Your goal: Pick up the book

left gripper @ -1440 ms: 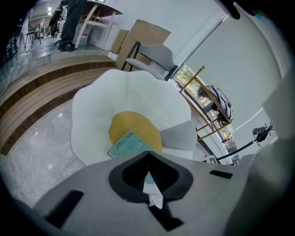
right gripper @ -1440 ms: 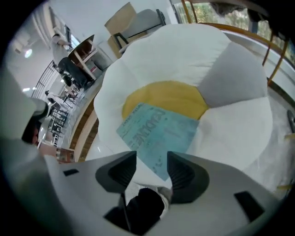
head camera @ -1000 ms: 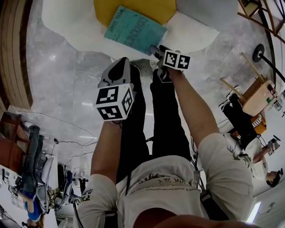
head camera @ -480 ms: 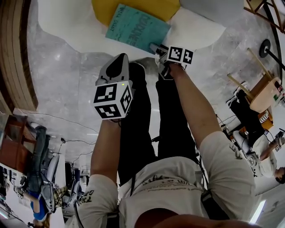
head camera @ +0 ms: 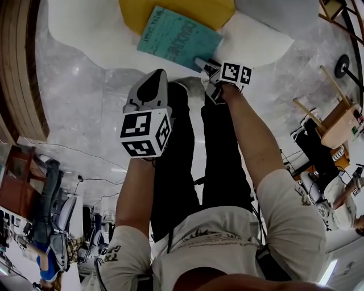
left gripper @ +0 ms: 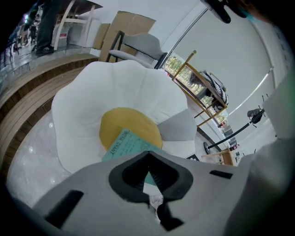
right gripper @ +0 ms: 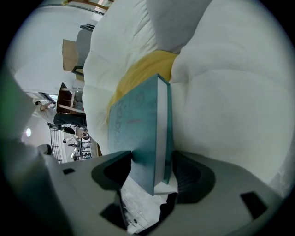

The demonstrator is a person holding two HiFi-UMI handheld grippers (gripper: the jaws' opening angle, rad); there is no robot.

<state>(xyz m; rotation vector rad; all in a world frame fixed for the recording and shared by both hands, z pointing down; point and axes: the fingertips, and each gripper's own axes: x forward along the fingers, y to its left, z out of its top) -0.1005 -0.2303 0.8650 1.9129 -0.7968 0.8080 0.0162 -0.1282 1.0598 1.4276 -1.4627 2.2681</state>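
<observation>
A teal book (head camera: 179, 40) lies tilted on the yellow seat cushion (head camera: 170, 8) of a white petal-shaped chair (head camera: 85, 34). My right gripper (head camera: 202, 61) is at the book's near corner. In the right gripper view the book (right gripper: 143, 129) stands edge-on between the jaws of that gripper (right gripper: 152, 171), which are opening. The left pad is at the cover and a gap shows beside the right one. My left gripper (head camera: 153, 77) hangs over the floor short of the chair, shut with nothing in it. Its own view shows the book (left gripper: 129, 144) beyond its jaw tips (left gripper: 148, 156).
A grey cushion (head camera: 273, 11) lies on the chair's right side. A curved wooden step (head camera: 20, 68) borders the marble floor at the left. A wooden-legged stool (head camera: 330, 122) and seated people are at the right. A wooden shelf (left gripper: 198, 92) stands behind the chair.
My right gripper has rolled a little and sunk slightly at the book's corner, its jaws widening. The left gripper has hardly moved.
</observation>
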